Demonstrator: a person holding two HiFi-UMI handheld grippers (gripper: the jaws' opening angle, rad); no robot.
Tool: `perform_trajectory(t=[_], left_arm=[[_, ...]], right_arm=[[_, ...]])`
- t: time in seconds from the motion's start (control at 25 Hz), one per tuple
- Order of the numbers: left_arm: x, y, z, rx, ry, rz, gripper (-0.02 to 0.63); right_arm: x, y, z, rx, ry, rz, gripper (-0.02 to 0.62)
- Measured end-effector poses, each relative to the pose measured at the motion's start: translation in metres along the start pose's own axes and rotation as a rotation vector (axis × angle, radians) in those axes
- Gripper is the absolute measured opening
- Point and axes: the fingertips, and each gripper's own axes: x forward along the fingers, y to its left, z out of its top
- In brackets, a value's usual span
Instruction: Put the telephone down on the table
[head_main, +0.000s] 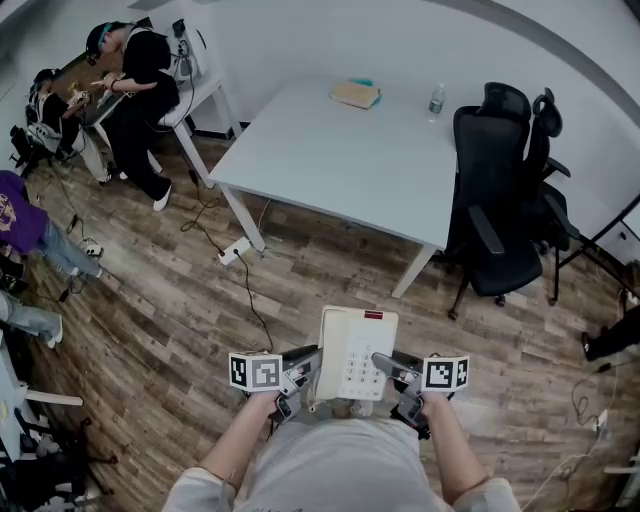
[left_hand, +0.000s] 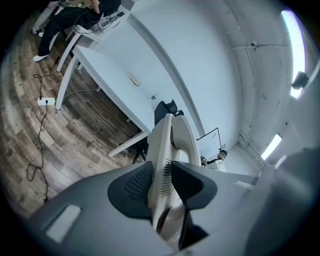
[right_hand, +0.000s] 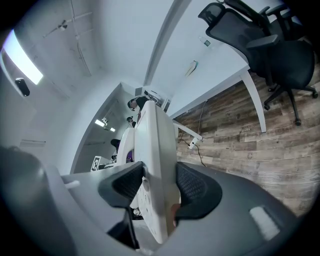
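**Phone held at both edges, table not reached yet**

The phone (head_main: 357, 358) is in the air close to my body, keypad up, over the wood floor. It's nowhere near the table (head_main: 300, 160), which stands well ahead of me.

L gripper (left_hand: 161, 181) is clamped on the phone's left edge, pads pressing from both sides. R gripper (right_hand: 159, 186) is pinching the right edge the same way. Nothing is under it, so the two grips carry it all.

What could go wrong, imo:
- Both grips are only on thin edges. If my hands drift apart or twist against each other, one edge prob slips out and the phone swings or drops.
- The handset looks to be on the left side. Tip the phone too far and it may slide off its cradle.
- A cable (head_main: 243, 285) and a power strip (head_main: 235, 250) lie on the floor between me and the table, so there's a trip risk while I'm watching the phone.
- The chair (head_main: 500, 200) crowds the table's right side, so I'd approach from the open near edge.
- If one gripper opens before the phone sits flat, it'll land on a corner.
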Motion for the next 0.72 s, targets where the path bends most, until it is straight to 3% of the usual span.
perform_trajectory(t=[0.72], left_arm=[[-0.040, 0.040, 0.039, 0.010, 0.006, -0.020, 0.135]], right_arm=[[0.063, 0.023, 0.006, -0.012, -0.022, -0.029, 0.221]])
